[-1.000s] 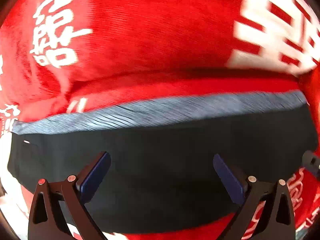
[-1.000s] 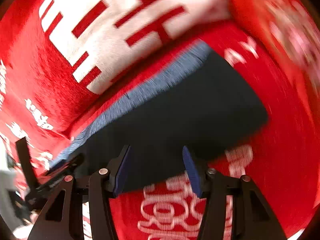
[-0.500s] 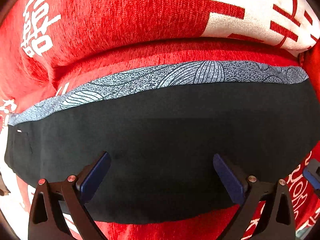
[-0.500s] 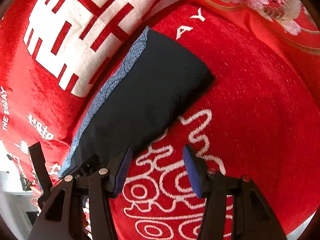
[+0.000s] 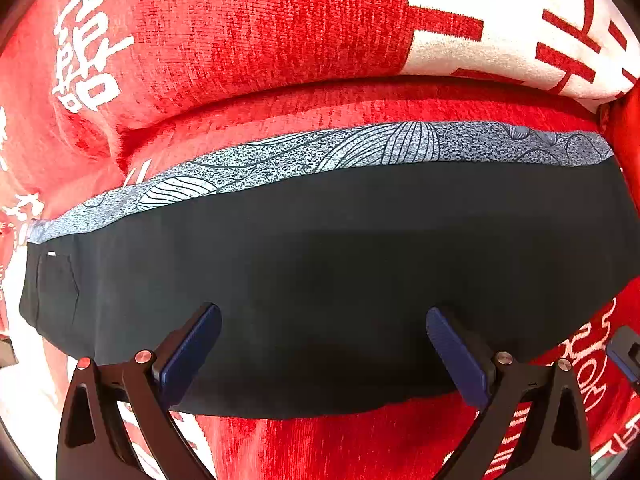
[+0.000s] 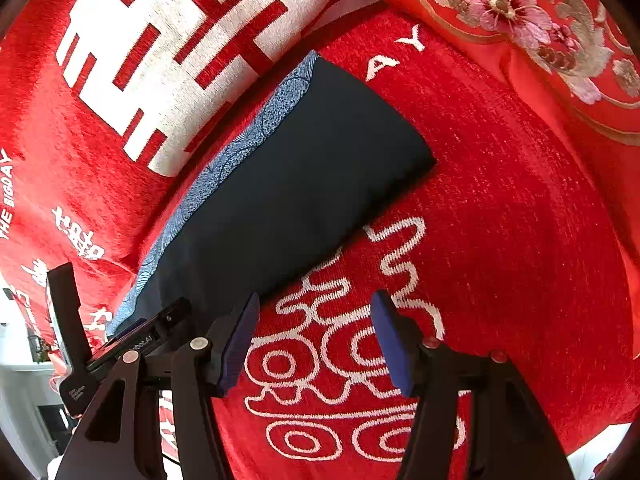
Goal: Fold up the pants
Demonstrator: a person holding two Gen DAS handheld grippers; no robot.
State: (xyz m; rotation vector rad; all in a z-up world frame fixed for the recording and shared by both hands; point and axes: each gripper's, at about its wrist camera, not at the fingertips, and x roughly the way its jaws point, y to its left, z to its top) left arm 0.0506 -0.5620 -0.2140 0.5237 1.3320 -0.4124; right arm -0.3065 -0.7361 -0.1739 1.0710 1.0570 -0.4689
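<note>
The dark navy pants lie folded flat in a long band on the red sofa seat, with a blue-and-white patterned strip along the far edge. My left gripper is open and empty, just above the near part of the pants. In the right wrist view the pants run diagonally from lower left to upper right. My right gripper is open and empty over the red cover, beside the pants' near edge. The left gripper's body shows at the lower left.
A red sofa cover with white characters lies under the pants. A back cushion with a large white and red emblem stands behind them. A red cushion with embroidered flowers sits at the upper right. A white floor edge shows at the lower left.
Both grippers have drawn back from the pants, so more of the garment and sofa shows. The right gripper swung right, off the pants and over the bare cover. The pants lie still.
</note>
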